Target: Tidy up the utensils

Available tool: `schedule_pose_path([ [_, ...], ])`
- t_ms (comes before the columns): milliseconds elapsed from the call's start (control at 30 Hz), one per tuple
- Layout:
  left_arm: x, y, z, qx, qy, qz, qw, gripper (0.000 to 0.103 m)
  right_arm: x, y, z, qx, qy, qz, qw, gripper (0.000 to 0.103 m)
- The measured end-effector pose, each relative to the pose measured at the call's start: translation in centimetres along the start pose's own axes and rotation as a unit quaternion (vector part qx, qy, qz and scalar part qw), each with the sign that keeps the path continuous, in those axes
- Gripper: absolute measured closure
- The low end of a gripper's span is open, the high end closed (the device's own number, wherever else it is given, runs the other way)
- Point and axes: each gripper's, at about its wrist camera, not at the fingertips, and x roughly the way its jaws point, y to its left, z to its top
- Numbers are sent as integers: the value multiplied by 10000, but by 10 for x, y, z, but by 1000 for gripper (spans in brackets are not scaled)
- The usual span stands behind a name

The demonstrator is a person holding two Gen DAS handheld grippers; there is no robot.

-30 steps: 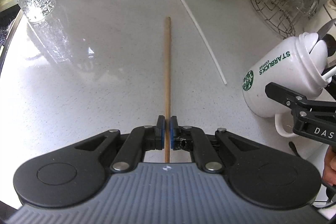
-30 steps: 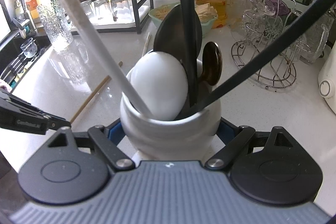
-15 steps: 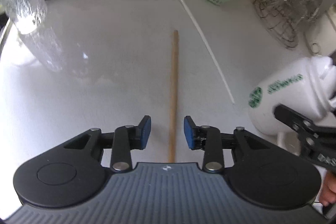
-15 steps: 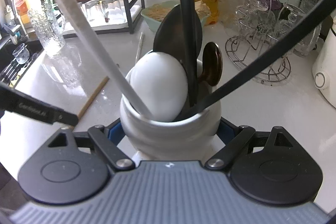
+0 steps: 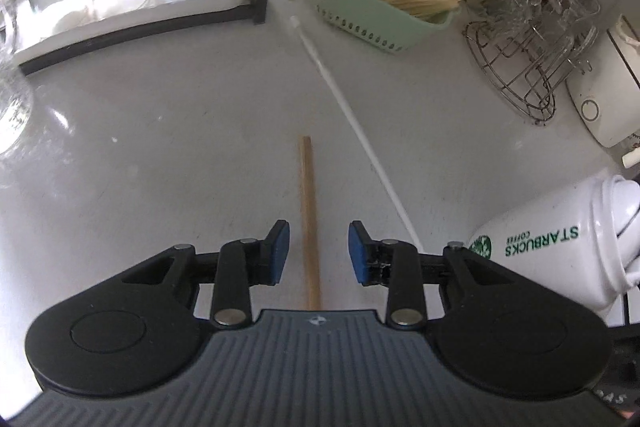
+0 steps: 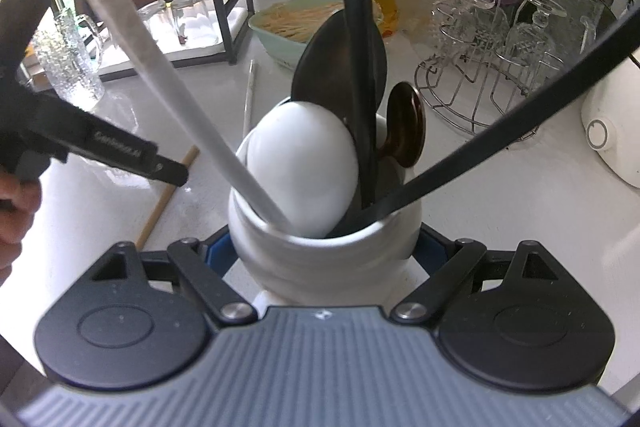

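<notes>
- The left hand-held gripper (image 5: pixel 316 251) stands open; its jaws have just been parting, and the wooden chopstick (image 5: pixel 309 211) lies flat on the bench (image 5: pixel 160 155) between the blue pads, touching neither.
- A white chopstick (image 5: pixel 352 123) lies just beside it, to its right.
- The right hand-held gripper (image 6: pixel 324 251) is clamped around the white Starbucks mug (image 6: pixel 324 247), which holds a white spoon (image 6: pixel 302 167) and dark utensils.

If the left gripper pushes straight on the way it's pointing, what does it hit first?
Most likely the wooden chopstick, lying on the counter between the open left gripper fingers. Past its tip the counter looks bare, though depth is hard to judge.
</notes>
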Motion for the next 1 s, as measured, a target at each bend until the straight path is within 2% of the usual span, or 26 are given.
schedule_pose_path([
  [167, 10, -6, 8, 246, -20, 217, 9995, 70, -1, 0, -1, -9, -22, 0, 10000, 12],
  [333, 17, -11, 17, 289, 13, 353, 9990, 86, -1, 0, -1, -43, -23, 26, 10000, 12],
  [533, 22, -20, 24, 349, 126, 657, 9971, 90, -2, -1, -3, -77, -76, 57, 9999, 12],
  [600, 22, -23, 23, 371, 175, 735, 9964, 95, -2, -1, -5, -97, -115, 72, 9999, 12],
  [833, 17, -38, 16, 381, 24, 1022, 9940, 96, -5, -4, -8, -249, -211, 213, 9992, 12],
  [1000, -8, -51, 13, 275, -256, 1076, 9935, 96, -5, -6, -9, -358, -255, 332, 9985, 12],
])
